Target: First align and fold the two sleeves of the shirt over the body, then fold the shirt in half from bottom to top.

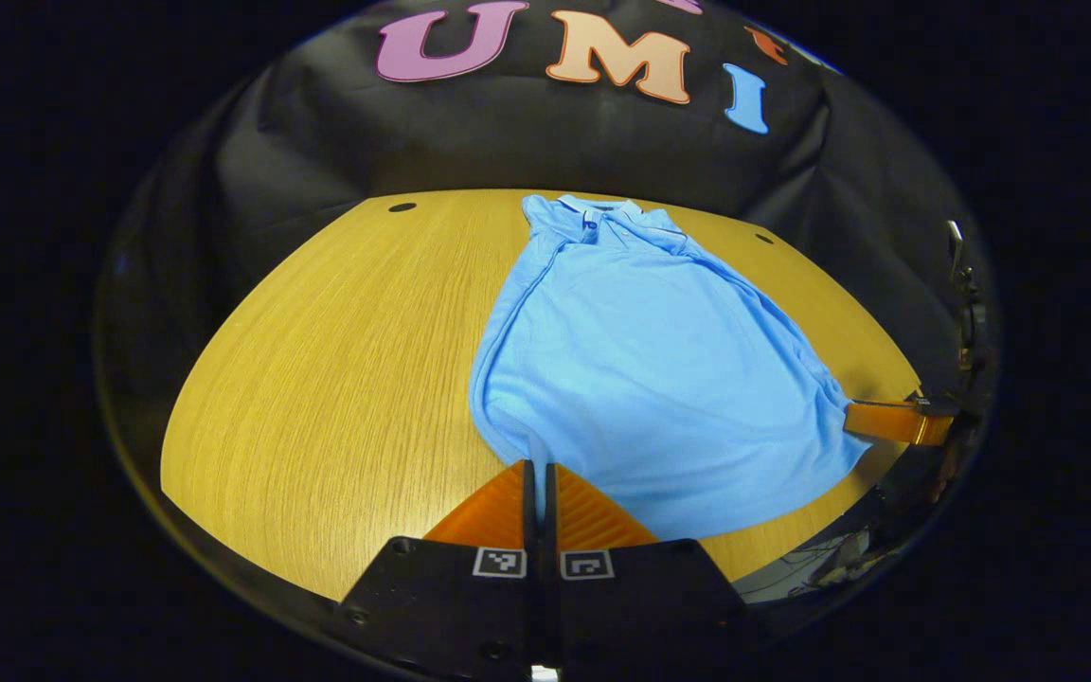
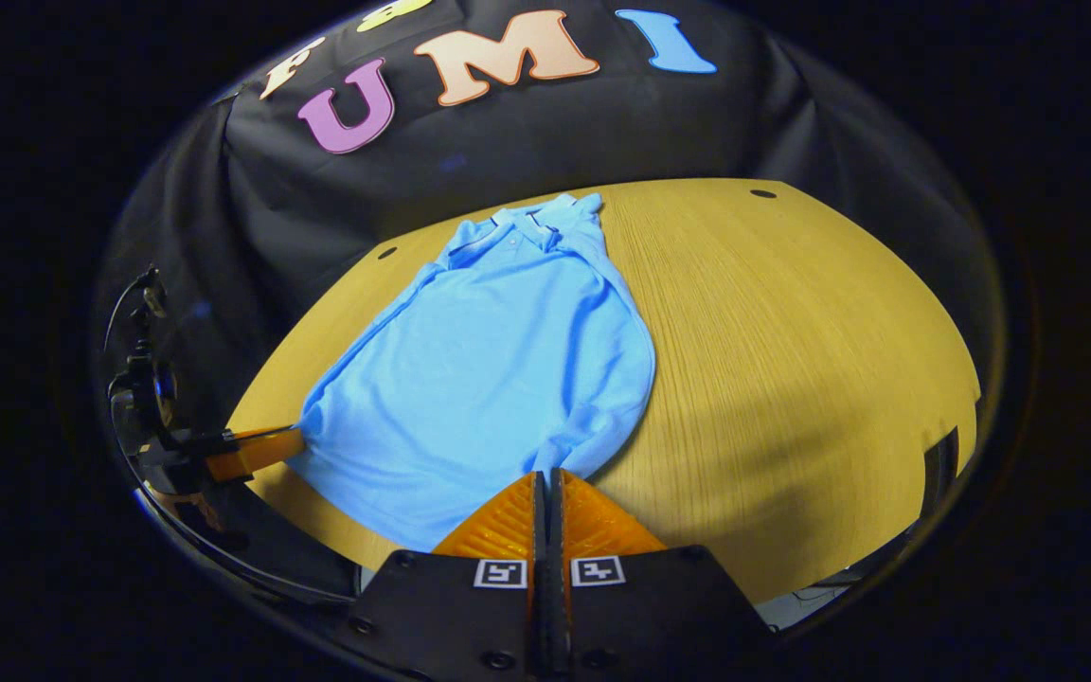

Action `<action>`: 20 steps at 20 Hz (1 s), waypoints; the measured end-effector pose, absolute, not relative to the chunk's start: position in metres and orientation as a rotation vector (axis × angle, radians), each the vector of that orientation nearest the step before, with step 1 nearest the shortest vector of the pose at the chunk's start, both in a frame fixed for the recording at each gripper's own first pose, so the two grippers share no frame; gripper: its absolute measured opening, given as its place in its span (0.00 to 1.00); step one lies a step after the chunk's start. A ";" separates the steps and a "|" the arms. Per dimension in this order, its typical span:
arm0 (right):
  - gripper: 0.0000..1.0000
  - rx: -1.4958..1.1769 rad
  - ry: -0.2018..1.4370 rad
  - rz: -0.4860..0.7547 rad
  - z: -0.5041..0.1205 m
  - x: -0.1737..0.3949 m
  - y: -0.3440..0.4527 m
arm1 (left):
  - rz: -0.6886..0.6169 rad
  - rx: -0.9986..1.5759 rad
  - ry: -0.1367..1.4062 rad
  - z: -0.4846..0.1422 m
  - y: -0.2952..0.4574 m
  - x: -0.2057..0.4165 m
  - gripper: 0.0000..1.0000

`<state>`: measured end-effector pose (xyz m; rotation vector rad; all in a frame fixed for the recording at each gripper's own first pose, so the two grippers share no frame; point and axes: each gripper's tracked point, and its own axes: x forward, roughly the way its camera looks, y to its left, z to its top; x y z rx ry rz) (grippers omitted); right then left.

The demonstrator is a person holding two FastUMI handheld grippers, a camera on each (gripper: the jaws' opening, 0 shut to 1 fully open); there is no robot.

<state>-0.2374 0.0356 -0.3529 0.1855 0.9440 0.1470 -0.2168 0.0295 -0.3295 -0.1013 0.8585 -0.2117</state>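
Left gripper view sits low at the near edge of the wooden table [image 1: 318,360], facing the back wall, right up on the hem of the blue shirt [image 1: 640,369]. Right gripper view does the same from the hem's other corner. Both share the shirt, the tabletop and the wall, and each catches the other gripper off to its side.

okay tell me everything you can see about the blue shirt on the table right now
The shirt is a light blue polo of soft knit-looking fabric, lying flat on the wooden table, collar toward the booth's wall and hem toward the cameras. Its buttoned placket looks closed. The sleeves seem already folded in, giving a narrow, rounded outline with slight wrinkles. The left gripper and right gripper each pinch a bottom corner of the hem, jaws closed.
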 end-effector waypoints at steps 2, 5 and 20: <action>0.03 0.217 0.920 0.140 -0.341 -0.219 0.037 | -0.211 -0.127 0.834 -0.317 0.028 -0.198 0.00; 0.03 0.257 0.879 0.140 -0.323 -0.189 0.041 | -0.209 -0.118 0.780 -0.296 0.030 -0.166 0.00; 0.03 0.298 0.708 0.134 -0.273 -0.015 0.045 | -0.244 -0.170 0.652 -0.249 0.015 -0.010 0.00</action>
